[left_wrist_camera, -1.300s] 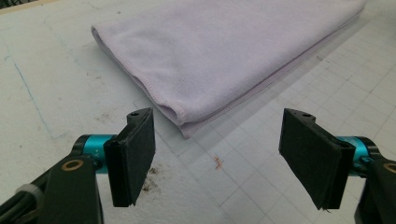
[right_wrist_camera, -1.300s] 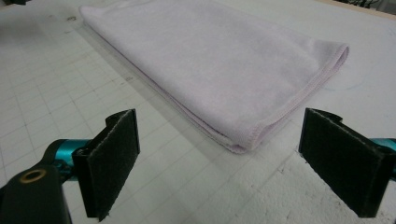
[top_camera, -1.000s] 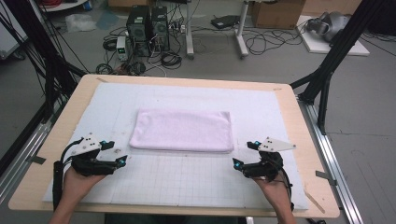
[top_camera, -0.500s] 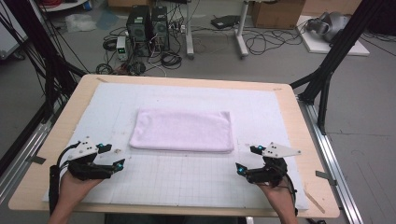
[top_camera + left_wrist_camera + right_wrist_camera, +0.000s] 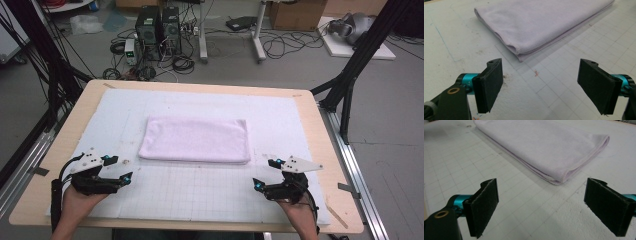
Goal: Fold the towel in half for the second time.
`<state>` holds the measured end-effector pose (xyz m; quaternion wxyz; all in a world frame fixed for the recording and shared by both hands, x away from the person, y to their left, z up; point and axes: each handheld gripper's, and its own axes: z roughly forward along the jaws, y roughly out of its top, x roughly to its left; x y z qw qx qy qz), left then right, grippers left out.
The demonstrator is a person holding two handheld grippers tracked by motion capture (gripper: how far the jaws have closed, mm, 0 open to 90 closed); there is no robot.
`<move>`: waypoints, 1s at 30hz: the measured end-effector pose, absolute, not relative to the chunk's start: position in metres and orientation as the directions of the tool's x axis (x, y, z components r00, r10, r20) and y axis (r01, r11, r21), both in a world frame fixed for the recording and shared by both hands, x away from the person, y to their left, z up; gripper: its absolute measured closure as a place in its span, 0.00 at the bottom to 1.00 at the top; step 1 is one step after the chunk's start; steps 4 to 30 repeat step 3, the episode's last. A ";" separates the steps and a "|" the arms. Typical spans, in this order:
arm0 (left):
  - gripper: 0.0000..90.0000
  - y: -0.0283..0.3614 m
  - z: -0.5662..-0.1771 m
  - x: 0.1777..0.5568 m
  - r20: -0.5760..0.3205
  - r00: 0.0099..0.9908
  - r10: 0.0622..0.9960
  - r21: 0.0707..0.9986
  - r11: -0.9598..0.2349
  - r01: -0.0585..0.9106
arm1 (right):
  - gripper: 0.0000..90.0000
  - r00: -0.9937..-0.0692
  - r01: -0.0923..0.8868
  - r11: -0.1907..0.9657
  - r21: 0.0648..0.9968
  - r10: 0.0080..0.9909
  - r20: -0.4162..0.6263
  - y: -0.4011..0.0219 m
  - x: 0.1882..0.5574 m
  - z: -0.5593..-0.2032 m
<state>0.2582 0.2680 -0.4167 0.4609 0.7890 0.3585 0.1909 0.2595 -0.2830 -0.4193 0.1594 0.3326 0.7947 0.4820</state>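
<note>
Folded towel (image 5: 195, 139) lies flat at worktop (image 5: 320, 135) centre. Left tool (image 5: 116, 169) at 7 o'clock, right tool (image 5: 265, 173) at 5, both wide, empty. Likely soft, light, limp; best pinched at near corners through all layers.

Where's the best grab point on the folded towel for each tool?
Take the two near corners of the towel: left tool on the near-left corner, right tool on the near-right, coming from the person's side. Stacked layer edges show there; both tools are open, facing them.
</note>
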 end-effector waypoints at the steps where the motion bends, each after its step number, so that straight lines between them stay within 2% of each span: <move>1: 0.23 0.268 -0.417 0.258 -0.029 0.671 0.741 0.863 -0.320 0.392 | 0.13 -0.728 0.374 0.315 0.872 0.682 0.066 -0.283 0.260 -0.419; 30: 0.23 0.267 -0.417 0.259 -0.025 0.672 0.740 0.863 -0.324 0.388 | 0.13 -0.729 0.373 0.314 0.873 0.682 0.066 -0.283 0.260 -0.419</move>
